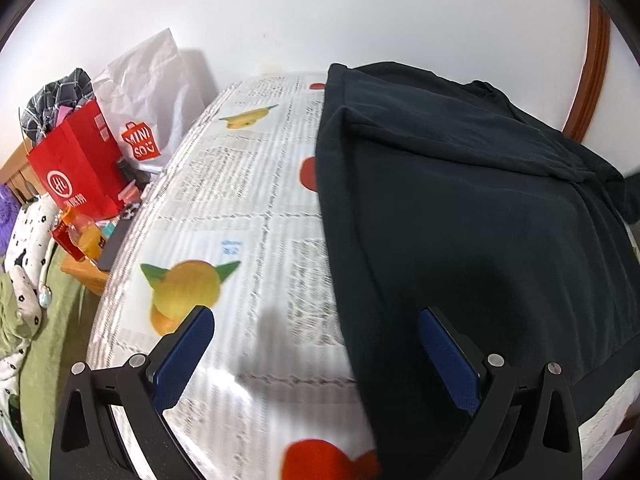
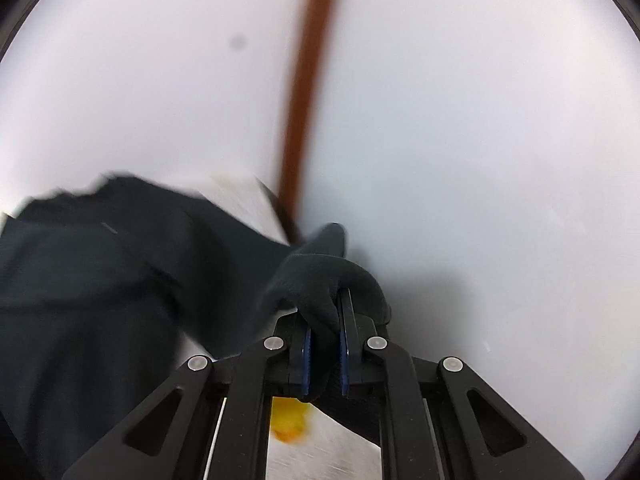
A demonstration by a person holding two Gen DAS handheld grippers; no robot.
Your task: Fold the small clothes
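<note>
- Left gripper [image 1: 316,344]: fingers spread wide with nothing between them, hovering over the near end of the table; blue pads [image 1: 188,356] face each other across bare cloth.
- Right gripper [image 2: 325,336]: fingers clenched on a bunched fold of the black garment [image 2: 100,280], lifted off the surface; this view is motion-blurred, so which part of it is pinched is unclear, possibly a sleeve.
- Table [image 1: 240,220]: covered by a newsprint-pattern cloth with yellow and red fruit prints.
- Black garment lies spread over the right half of the table, one edge folded over at the far side.
- Left of the table: green bedding [image 1: 52,312], a spotted white cloth [image 1: 28,248], an orange drink bottle [image 1: 86,240].
- Farther left: red paper bag [image 1: 76,168], white Miniso bag [image 1: 144,100].
- Far: white wall [image 1: 320,12]; brown wooden frame [image 1: 592,72] at right.
</note>
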